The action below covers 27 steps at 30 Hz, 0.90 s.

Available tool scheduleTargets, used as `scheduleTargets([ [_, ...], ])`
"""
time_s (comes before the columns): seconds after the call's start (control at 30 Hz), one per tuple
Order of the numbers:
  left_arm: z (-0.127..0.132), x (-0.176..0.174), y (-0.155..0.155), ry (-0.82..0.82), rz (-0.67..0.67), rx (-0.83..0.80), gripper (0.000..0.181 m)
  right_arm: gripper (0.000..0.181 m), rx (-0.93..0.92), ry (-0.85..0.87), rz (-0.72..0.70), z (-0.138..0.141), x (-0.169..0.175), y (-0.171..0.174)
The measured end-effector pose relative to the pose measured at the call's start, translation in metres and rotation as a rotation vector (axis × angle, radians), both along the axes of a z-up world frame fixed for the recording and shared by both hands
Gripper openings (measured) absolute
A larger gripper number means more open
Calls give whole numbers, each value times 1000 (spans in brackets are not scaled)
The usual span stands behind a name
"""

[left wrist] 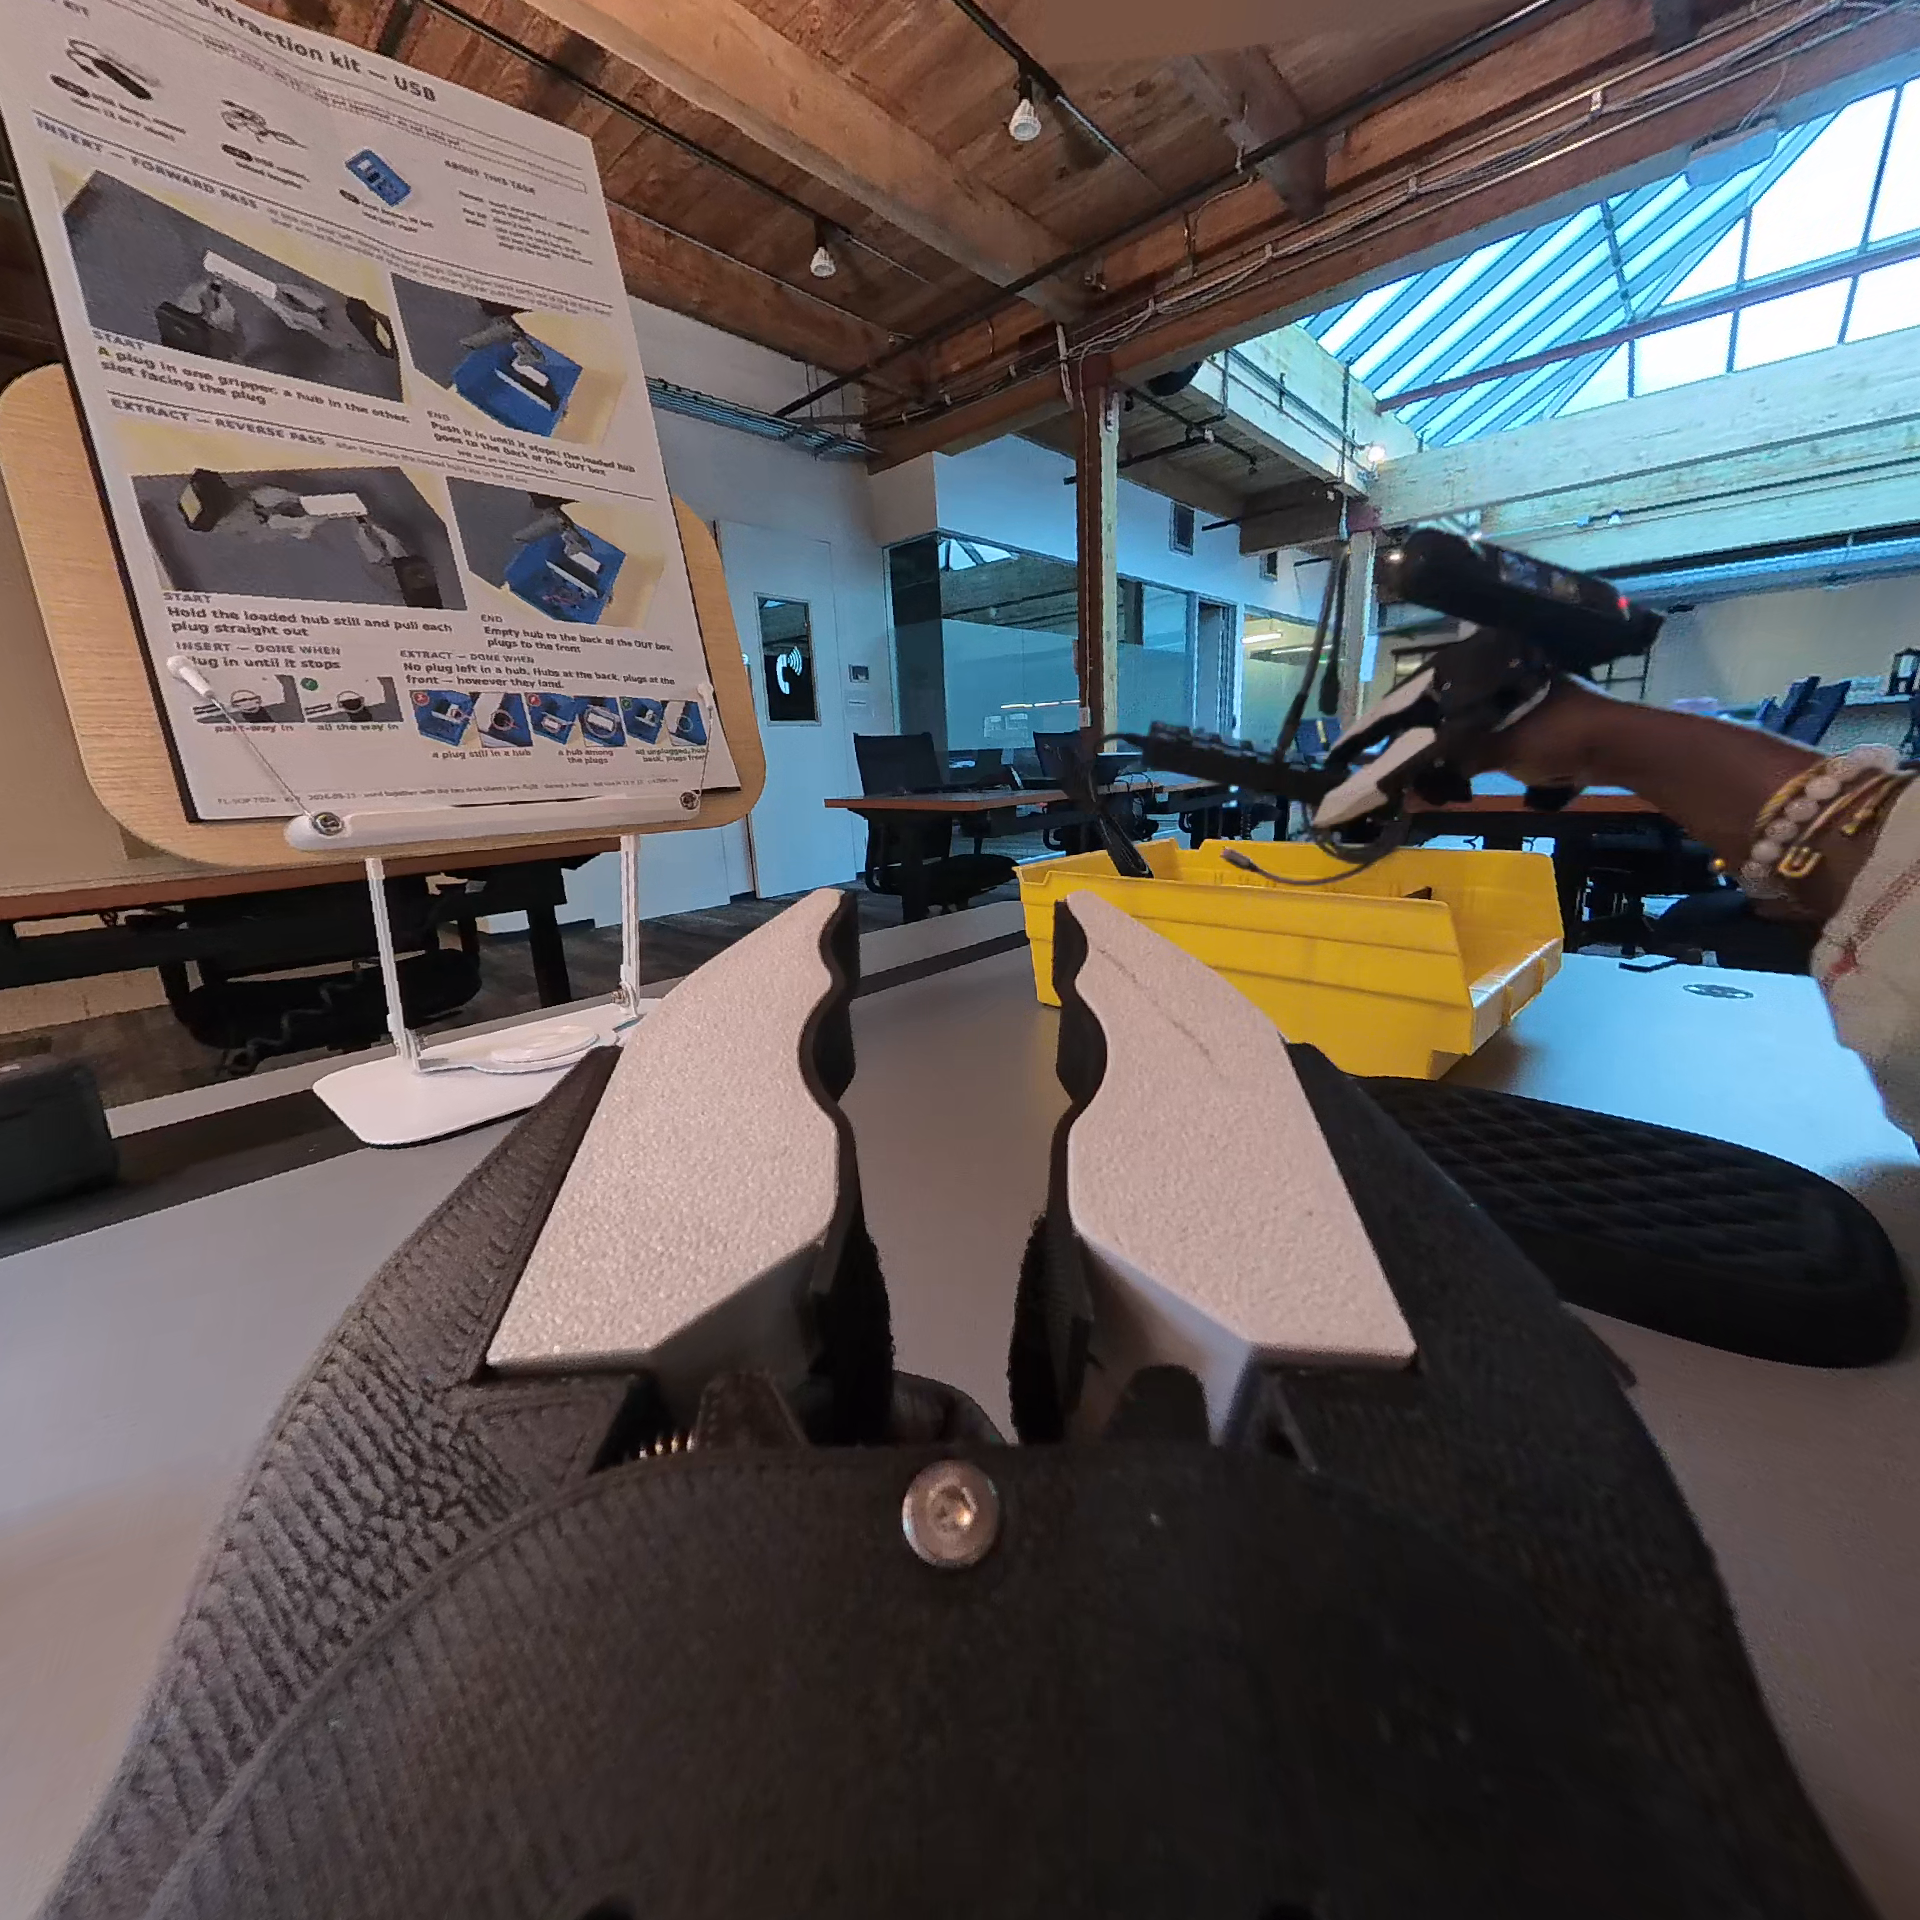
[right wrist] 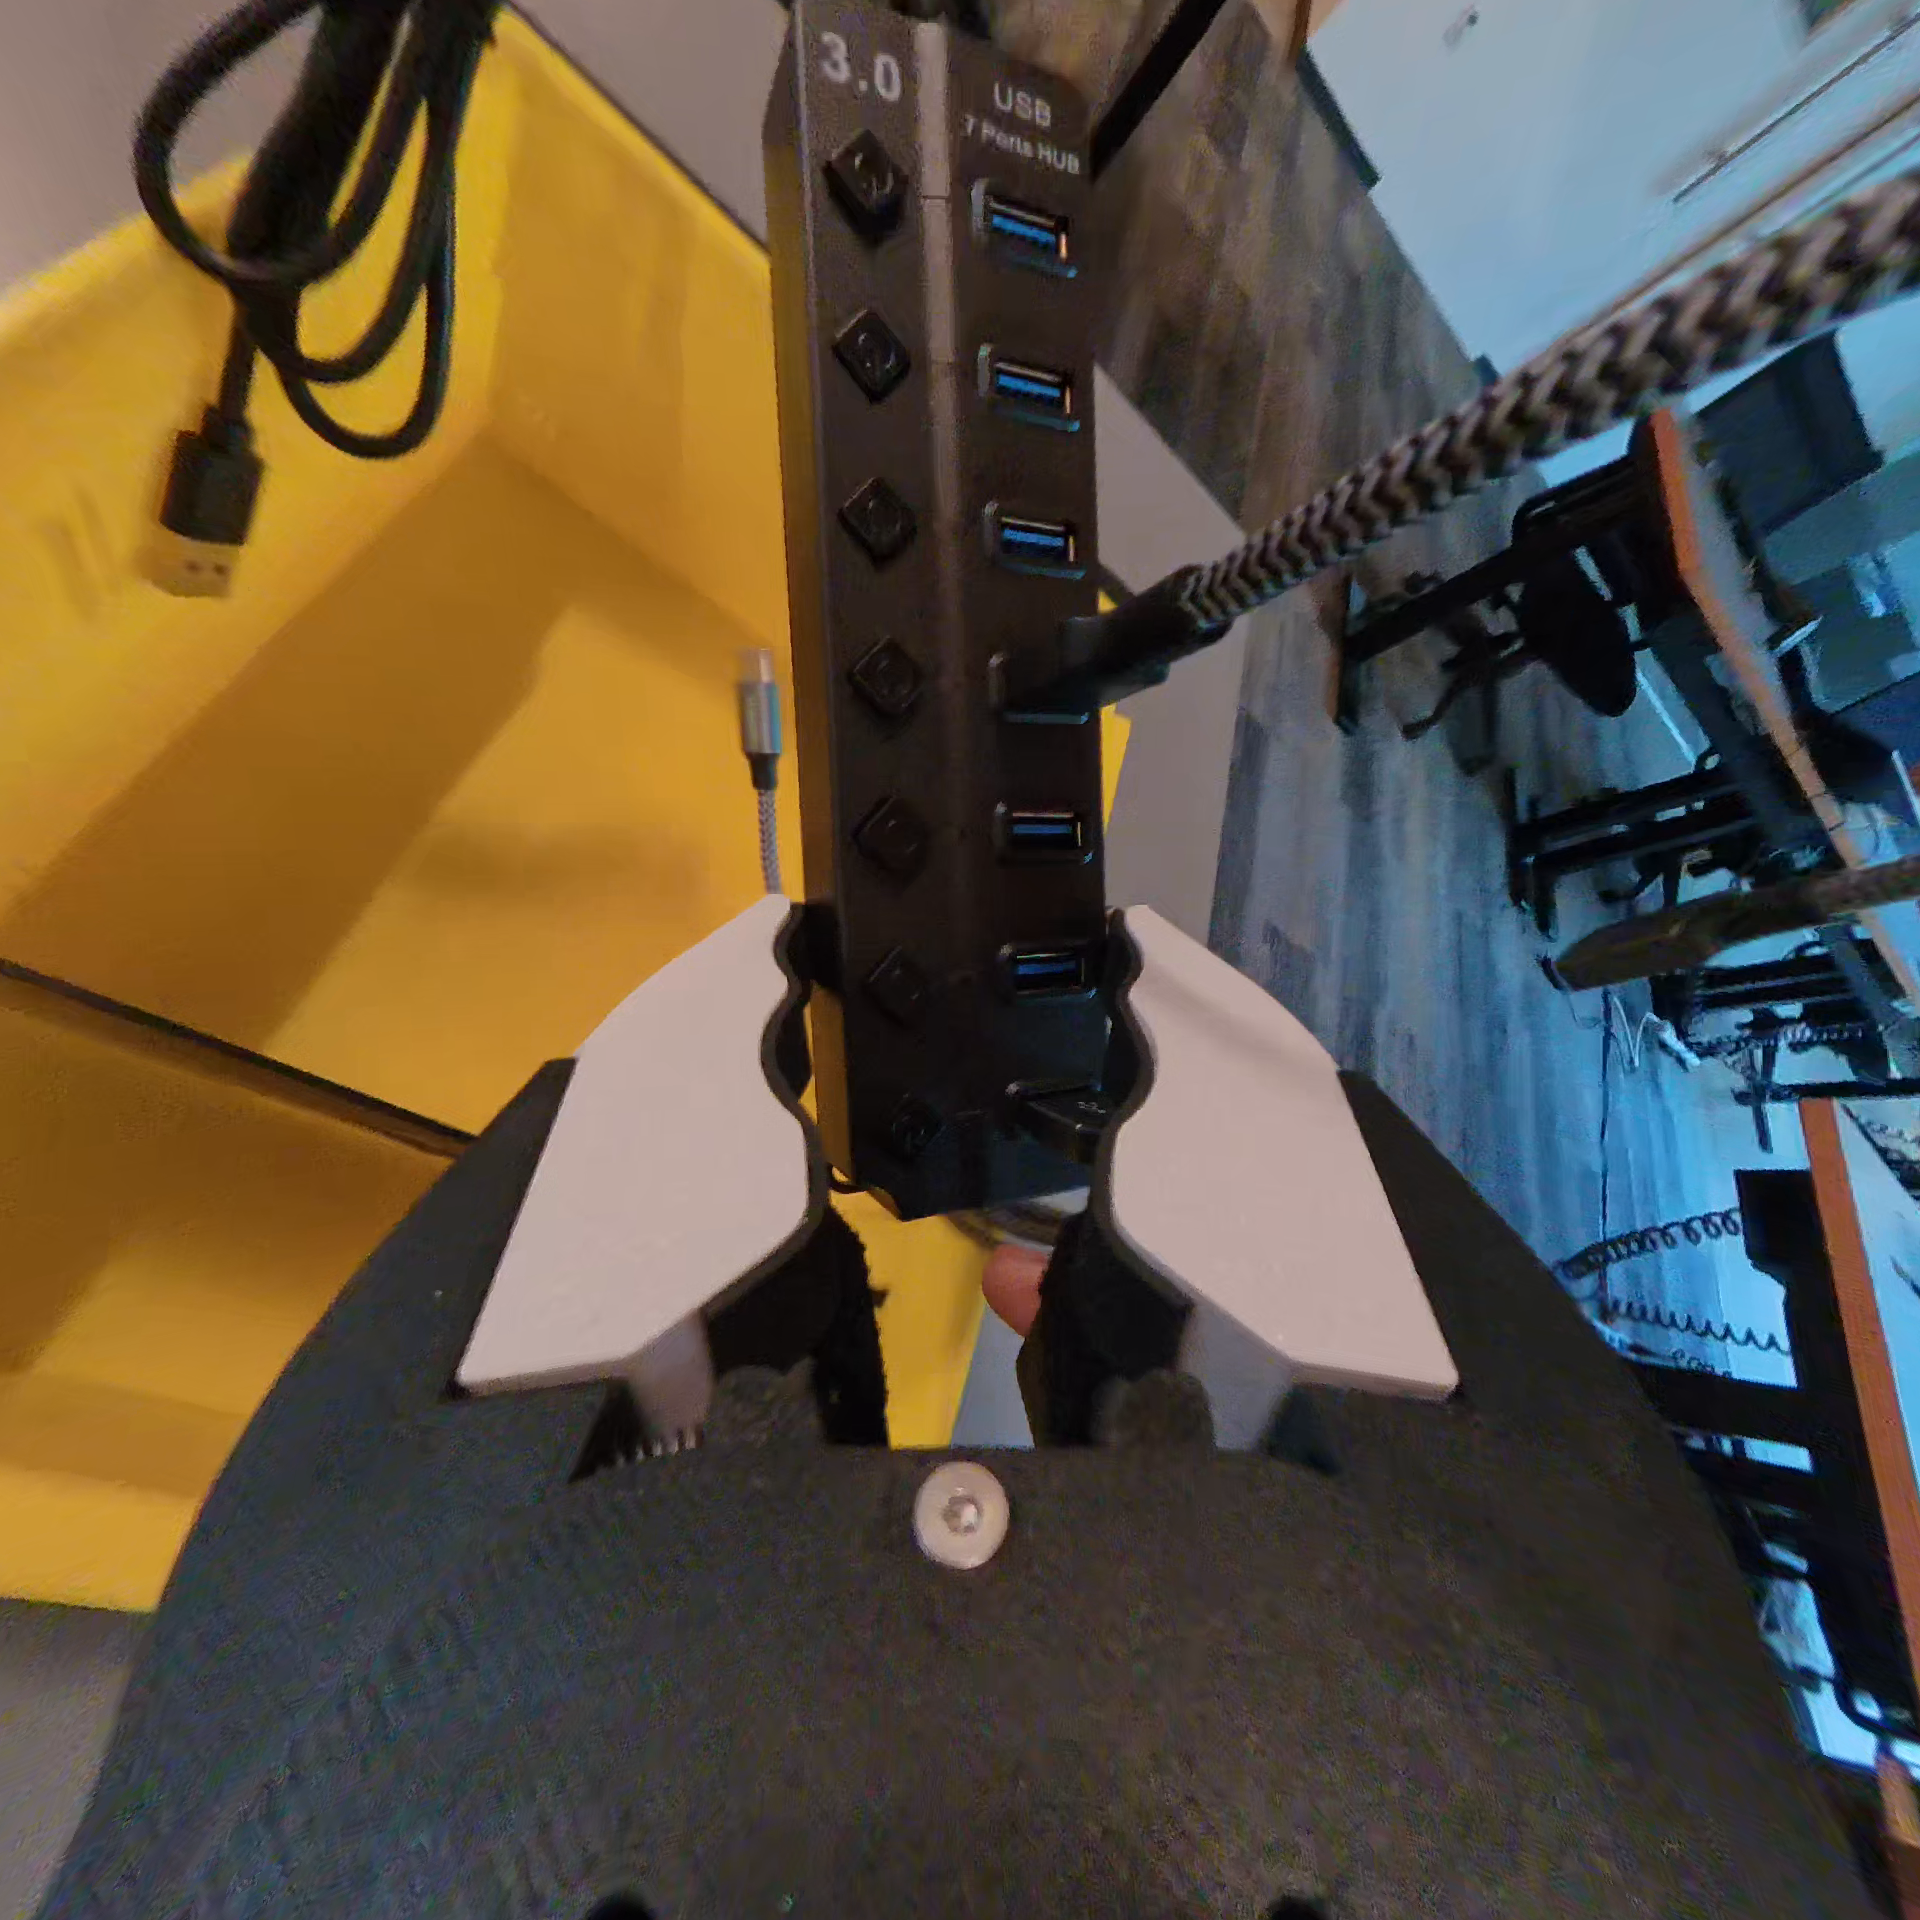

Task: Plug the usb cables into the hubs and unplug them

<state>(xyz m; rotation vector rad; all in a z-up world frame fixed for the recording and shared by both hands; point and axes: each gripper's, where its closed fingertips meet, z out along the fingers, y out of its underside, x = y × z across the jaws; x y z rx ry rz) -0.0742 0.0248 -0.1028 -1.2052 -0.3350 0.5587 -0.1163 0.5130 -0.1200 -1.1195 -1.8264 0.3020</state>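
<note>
Right gripper (right wrist: 961,1039) clamped on the near end of a black seven-port USB hub (right wrist: 935,582), held above the yellow bin (right wrist: 343,727). Braided cable (right wrist: 1455,447) plugged into the fourth port, running off toward 2 o'clock. Loose black USB cable (right wrist: 223,457) hangs at 10 o'clock.

Left gripper (left wrist: 956,997) low over the grey table (left wrist: 260,1299), fingers parted, nothing between them. Bin at 1 o'clock; instruction sheet (left wrist: 343,416) on a stand at 10 o'clock.
</note>
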Motion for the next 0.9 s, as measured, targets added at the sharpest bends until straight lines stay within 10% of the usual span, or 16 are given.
scheduleTargets([
  [0.43,0,0,0,-2,2,4,35,50,74,-362,27,-72,-4,-10],
  [0.77,0,1,1,1,-1,-1,35,50,17,-137,-39,-17,6,-19],
  [0.9,-1,1,2,1,1,-6,35,42,-136,139,110,32,21,-81],
])
